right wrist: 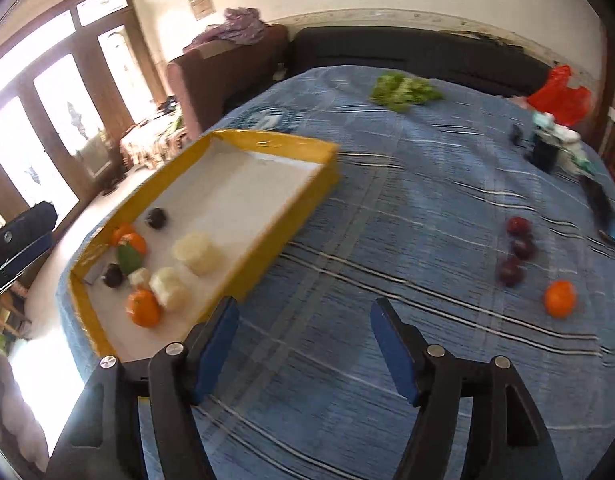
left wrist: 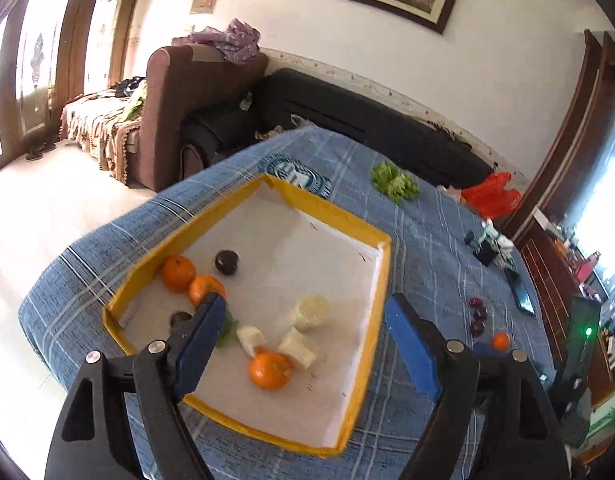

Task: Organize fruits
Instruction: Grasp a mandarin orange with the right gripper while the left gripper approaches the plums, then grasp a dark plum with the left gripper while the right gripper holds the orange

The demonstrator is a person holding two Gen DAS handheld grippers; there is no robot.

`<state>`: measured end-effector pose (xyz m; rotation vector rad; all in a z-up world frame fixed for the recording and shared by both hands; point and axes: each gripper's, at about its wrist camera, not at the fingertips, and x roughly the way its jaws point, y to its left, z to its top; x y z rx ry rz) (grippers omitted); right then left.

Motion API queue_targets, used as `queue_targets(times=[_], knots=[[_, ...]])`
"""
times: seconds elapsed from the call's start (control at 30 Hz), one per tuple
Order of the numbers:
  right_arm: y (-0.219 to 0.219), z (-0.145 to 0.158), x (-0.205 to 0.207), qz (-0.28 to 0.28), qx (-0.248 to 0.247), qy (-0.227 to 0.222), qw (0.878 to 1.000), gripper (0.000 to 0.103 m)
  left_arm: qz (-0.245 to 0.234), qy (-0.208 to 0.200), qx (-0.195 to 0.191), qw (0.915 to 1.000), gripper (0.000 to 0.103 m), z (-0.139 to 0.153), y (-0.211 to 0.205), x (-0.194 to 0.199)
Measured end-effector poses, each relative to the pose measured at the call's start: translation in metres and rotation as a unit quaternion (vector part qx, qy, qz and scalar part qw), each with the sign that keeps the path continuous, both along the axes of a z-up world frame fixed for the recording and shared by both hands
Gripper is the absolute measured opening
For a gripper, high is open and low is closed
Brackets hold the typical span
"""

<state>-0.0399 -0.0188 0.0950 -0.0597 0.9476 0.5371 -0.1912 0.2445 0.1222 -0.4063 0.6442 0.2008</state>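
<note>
My left gripper (left wrist: 307,312) hangs over the yellow tray (left wrist: 331,216), fingers spread with nothing between them. In the tray lie three oranges (left wrist: 269,370), two dark fruits (left wrist: 226,262) and pale cut pieces (left wrist: 311,312). My right gripper (right wrist: 305,314), spread and empty too, hovers over the blue cloth (right wrist: 407,200) just right of the tray. Well right of the tray sit three plums (right wrist: 519,248) and one loose orange (right wrist: 560,298).

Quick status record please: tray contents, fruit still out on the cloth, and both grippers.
tray: yellow, white inside, on blue plaid cloth
in tray: three oranges, two dark fruits, pale chunks, something green
still on the cloth: three red plums, one orange
left gripper: open, empty, over tray
right gripper: open, empty, over cloth
</note>
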Motion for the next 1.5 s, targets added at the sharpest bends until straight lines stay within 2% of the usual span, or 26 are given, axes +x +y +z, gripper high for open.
queue_targets(times=[0.07, 0.17, 0.23, 0.3, 0.37, 0.47, 0.53, 0.57, 0.6, 0.67, 0.83, 0.93, 0.97, 1.0, 1.07, 1.3, 1.4, 1.5], knots=[[-0.034, 0.004, 0.003, -0.037, -0.021, -0.02, 0.999, 0.082, -0.019, 0.002, -0.006, 0.9998, 0.081, -0.002, -0.014, 0.001], [-0.09, 0.01, 0.01, -0.093, -0.038, -0.04, 0.994, 0.083, -0.05, 0.007, -0.025, 0.9984, 0.081, -0.007, -0.03, 0.004], [-0.131, 0.011, 0.019, -0.144, -0.038, -0.032, 0.988, 0.083, -0.074, 0.014, -0.036, 0.9965, 0.081, -0.012, -0.042, 0.008], [-0.176, 0.009, 0.031, -0.196, -0.018, -0.015, 0.98, 0.081, -0.089, 0.018, -0.039, 0.9951, 0.081, -0.015, -0.052, 0.01], [-0.206, 0.003, 0.044, -0.227, 0.0, 0.001, 0.974, 0.073, -0.104, 0.023, -0.033, 0.9938, 0.081, -0.017, -0.065, 0.013], [-0.227, -0.01, 0.06, -0.244, 0.024, 0.019, 0.969, 0.07, -0.124, 0.029, -0.035, 0.9913, 0.081, -0.019, -0.079, 0.021], [-0.228, -0.02, 0.07, -0.243, 0.032, 0.028, 0.969, 0.067, -0.139, 0.035, -0.036, 0.9891, 0.081, -0.021, -0.087, 0.027], [-0.225, -0.026, 0.075, -0.239, 0.039, 0.034, 0.97, 0.067, -0.146, 0.037, -0.035, 0.9879, 0.076, -0.022, -0.093, 0.029], [-0.221, -0.03, 0.079, -0.234, 0.044, 0.037, 0.97, 0.067, -0.156, 0.04, -0.035, 0.9862, 0.064, -0.022, -0.098, 0.033], [-0.21, -0.04, 0.088, -0.219, 0.053, 0.042, 0.973, 0.067, -0.18, 0.048, -0.032, 0.982, 0.052, -0.024, -0.112, 0.043], [-0.185, -0.062, 0.097, -0.19, 0.035, 0.045, 0.98, 0.066, -0.21, 0.063, 0.01, 0.9758, 0.052, -0.026, -0.145, 0.069], [-0.184, -0.066, 0.094, -0.184, 0.027, 0.032, 0.982, 0.066, -0.226, 0.07, 0.029, 0.9712, 0.053, -0.031, -0.168, 0.091], [-0.186, -0.066, 0.093, -0.183, 0.032, 0.03, 0.982, 0.059, -0.232, 0.075, 0.033, 0.9693, 0.053, -0.034, -0.175, 0.1], [-0.187, -0.066, 0.093, -0.183, 0.036, 0.031, 0.982, 0.046, -0.238, 0.08, 0.037, 0.9674, 0.053, -0.039, -0.183, 0.11], [-0.191, -0.068, 0.091, -0.186, 0.05, 0.033, 0.981, 0.038, -0.246, 0.086, 0.039, 0.9647, 0.053, -0.046, -0.192, 0.123], [-0.203, -0.063, 0.089, -0.198, 0.076, 0.033, 0.977, 0.038, -0.269, 0.115, 0.024, 0.956, 0.053, -0.079, -0.223, 0.176], [-0.21, -0.058, 0.088, -0.206, 0.089, 0.029, 0.974, 0.038, -0.282, 0.119, 0.04, 0.9512, 0.053, -0.087, -0.239, 0.191], [-0.217, -0.053, 0.087, -0.216, 0.102, 0.022, 0.971, 0.038, -0.298, 0.116, 0.083, 0.9438, 0.053, -0.093, -0.26, 0.205]])
